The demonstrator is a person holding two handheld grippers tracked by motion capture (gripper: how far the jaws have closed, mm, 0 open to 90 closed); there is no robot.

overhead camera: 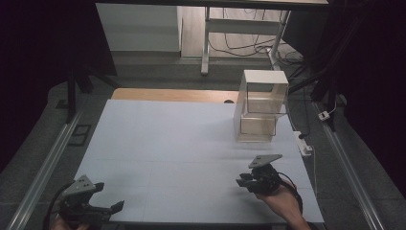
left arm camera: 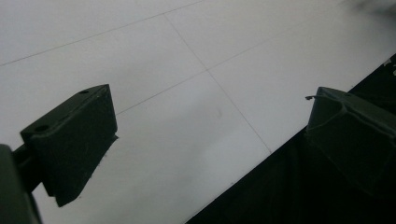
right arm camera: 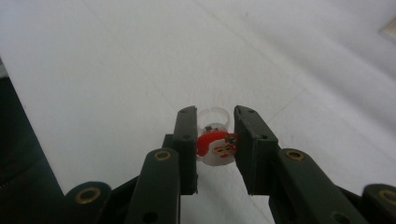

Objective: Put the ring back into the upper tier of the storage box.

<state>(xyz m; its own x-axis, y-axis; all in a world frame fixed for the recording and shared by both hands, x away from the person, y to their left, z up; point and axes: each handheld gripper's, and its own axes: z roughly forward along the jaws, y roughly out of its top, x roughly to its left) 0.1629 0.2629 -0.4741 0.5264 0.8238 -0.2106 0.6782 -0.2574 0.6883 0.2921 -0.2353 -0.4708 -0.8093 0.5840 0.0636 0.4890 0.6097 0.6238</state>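
Right gripper [right arm camera: 215, 149] clamped on a small Santa ring [right arm camera: 215, 145] above the white table [overhead camera: 182, 143].

The ring sits between the two black pads, face toward the camera, its clear band behind. The left gripper [overhead camera: 103, 199] rests at the table's near left corner, jaws wide apart and holding nothing. A clear box [overhead camera: 261, 105] stands at the far right.

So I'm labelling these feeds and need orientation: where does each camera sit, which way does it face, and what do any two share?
High view: above the person's side, looking forward and down on the white table and clear plastic box; both hands show, left gripper, right gripper.
Left gripper view: rides the left gripper, facing the table's edge; its jaws stand wide apart.
Right gripper view: rides the right gripper, jaws clamping a small Santa-faced ring.
Shared: the white tabletop.
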